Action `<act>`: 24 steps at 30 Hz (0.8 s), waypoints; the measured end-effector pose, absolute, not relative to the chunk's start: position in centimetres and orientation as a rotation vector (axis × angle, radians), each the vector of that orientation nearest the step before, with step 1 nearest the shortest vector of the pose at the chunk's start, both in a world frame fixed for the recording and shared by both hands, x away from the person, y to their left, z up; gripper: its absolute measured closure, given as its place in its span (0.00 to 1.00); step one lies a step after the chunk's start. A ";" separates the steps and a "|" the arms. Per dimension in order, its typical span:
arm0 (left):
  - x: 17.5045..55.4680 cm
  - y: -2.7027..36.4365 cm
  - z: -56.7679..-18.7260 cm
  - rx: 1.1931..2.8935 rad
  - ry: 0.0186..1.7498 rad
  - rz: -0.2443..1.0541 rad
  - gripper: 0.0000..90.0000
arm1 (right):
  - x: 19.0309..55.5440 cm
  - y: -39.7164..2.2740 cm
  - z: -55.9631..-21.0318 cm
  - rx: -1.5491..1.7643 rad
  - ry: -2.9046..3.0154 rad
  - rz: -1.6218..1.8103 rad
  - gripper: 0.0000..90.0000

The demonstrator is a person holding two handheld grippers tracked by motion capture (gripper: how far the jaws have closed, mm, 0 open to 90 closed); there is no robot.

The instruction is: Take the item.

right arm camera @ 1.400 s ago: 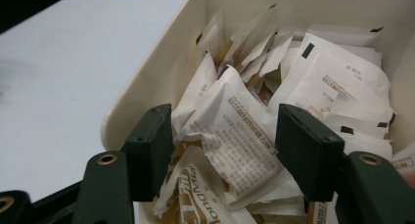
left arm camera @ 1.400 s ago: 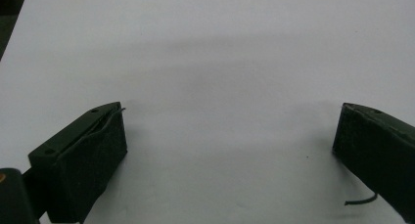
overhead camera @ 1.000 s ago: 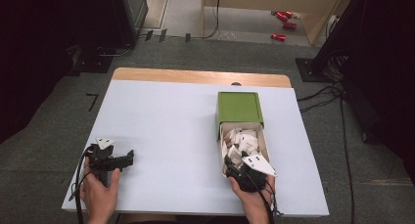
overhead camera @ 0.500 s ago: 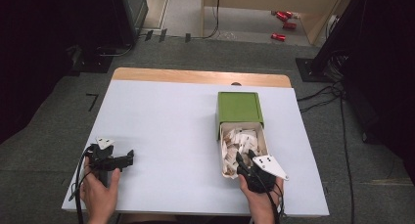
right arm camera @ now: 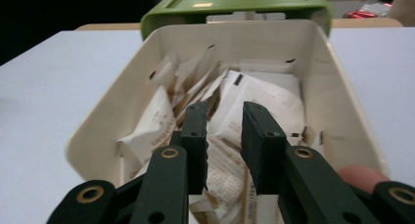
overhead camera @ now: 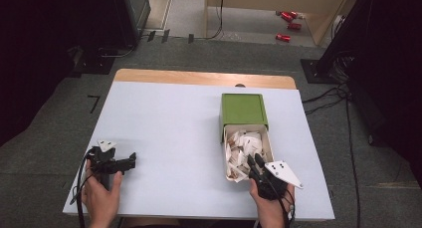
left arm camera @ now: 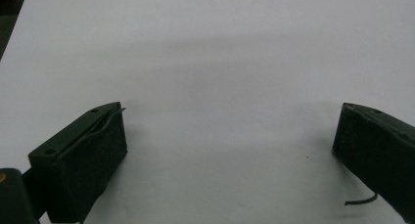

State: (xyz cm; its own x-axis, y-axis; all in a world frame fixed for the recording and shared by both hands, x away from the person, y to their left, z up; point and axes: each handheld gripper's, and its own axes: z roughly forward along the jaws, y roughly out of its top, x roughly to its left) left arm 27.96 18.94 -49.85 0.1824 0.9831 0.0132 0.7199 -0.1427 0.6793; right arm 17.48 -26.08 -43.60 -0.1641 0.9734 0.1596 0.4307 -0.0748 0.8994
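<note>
**Reaching into the packet tray from its near end**

Starting at the left: left gripper [overhead camera: 130,161] resting on the bare white counter [overhead camera: 169,138] near the front-left corner, jaws spread wide, nothing between them, only plain counter surface ahead in the left gripper view. Well apart from the work, with most of the counter's width lying between it and the tray.

Moving right: cream tray [overhead camera: 269,143] pulled out toward the person from under its green cover [overhead camera: 244,109], long axis running away from the front edge. Heaped with white paper packets [overhead camera: 245,144], lying crosswise and overlapping.

Farther right: right gripper [overhead camera: 255,160] at the tray's near end, pointing along that long axis and into the heap. Jaws just closing, now narrowed to a slim gap; one packet [right arm camera: 222,170] seen running between them in the right gripper view, though pad contact cannot be told for sure. Probably a pinch in progress on that packet.

Key relation: packets directly ahead of and below the right gripper, so clearly the nearer hand; probably a straight lift up and back along the tray's axis, minding neighbouring packets dragged along.
</note>
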 end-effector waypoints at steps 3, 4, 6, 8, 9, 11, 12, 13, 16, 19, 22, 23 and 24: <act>28.0 18.9 -49.8 1.927 1.594 0.639 0.00 | 17.4 -25.5 -43.7 1.504 1.666 1.226 0.80; 28.0 18.9 -49.8 1.927 1.594 0.639 0.00 | 17.4 -25.1 -43.8 1.491 1.693 1.235 0.78; 28.0 18.9 -49.9 1.927 1.594 0.639 0.00 | 17.4 -24.7 -44.0 1.495 1.696 1.229 0.75; 28.0 18.9 -49.8 1.927 1.594 0.639 0.00 | 17.5 -24.3 -44.3 1.500 1.698 1.210 0.71; 28.0 18.9 -49.8 1.927 1.594 0.639 0.00 | 17.5 -24.0 -44.4 1.497 1.701 1.200 0.70; 28.0 18.9 -49.9 1.927 1.594 0.639 0.00 | 17.7 -23.5 -44.8 1.495 1.707 1.173 0.67; 28.0 18.9 -49.8 1.927 1.594 0.639 0.00 | 17.7 -23.3 -44.9 1.498 1.706 1.161 0.66; 28.0 18.9 -49.8 1.927 1.594 0.639 0.00 | 17.8 -23.1 -45.1 1.492 1.705 1.141 0.66; 28.0 18.9 -49.8 1.927 1.594 0.639 0.00 | 17.8 -22.8 -45.4 1.478 1.698 1.077 0.65; 28.0 18.9 -49.8 1.927 1.594 0.639 0.00 | 17.8 -22.7 -45.7 1.471 1.682 1.011 0.64; 28.0 18.9 -49.8 1.927 1.594 0.639 0.00 | 17.7 -22.6 -46.0 1.457 1.682 0.957 0.65; 28.0 18.9 -49.8 1.927 1.594 0.639 0.00 | 17.7 -22.5 -46.0 1.451 1.690 0.949 0.66; 28.0 18.9 -49.8 1.927 1.594 0.639 0.00 | 17.7 -22.5 -46.1 1.440 1.698 0.939 0.67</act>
State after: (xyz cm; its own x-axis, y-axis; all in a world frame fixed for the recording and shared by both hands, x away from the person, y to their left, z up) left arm 27.97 18.94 -49.85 0.1825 0.9831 0.0130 0.7200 -0.1427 0.6792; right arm 17.67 -22.46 -46.15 -0.1276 0.9899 -0.0614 0.4747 0.1153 0.8726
